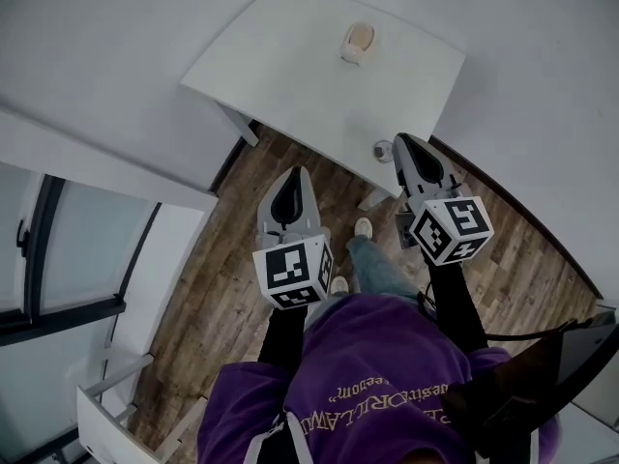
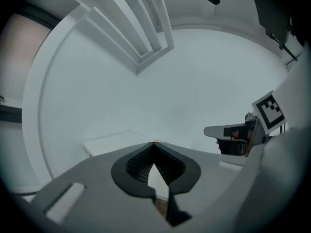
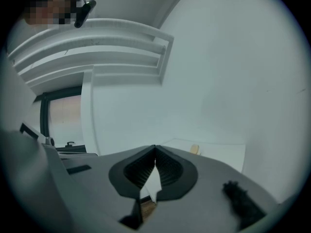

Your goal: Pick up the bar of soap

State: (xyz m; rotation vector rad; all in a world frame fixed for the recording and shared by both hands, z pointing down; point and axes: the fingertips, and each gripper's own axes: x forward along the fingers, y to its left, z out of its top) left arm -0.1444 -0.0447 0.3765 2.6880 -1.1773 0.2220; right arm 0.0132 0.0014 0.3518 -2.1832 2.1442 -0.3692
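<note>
Right now soap [image 1: 357, 41] sits on white table [image 1: 290, 61], toward far edge, well apart from me. Left gripper [image 1: 293, 176] and right gripper [image 1: 405, 145] both pressed together, empty. I judge soap hard, light, slick; I'd pinch across its narrow sides.

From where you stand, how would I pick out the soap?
Find the white table ahead, standing on the wood floor. On its top lies the soap, a small peach oval. Nothing else sits on that white top, so its colour gives it away.
</note>
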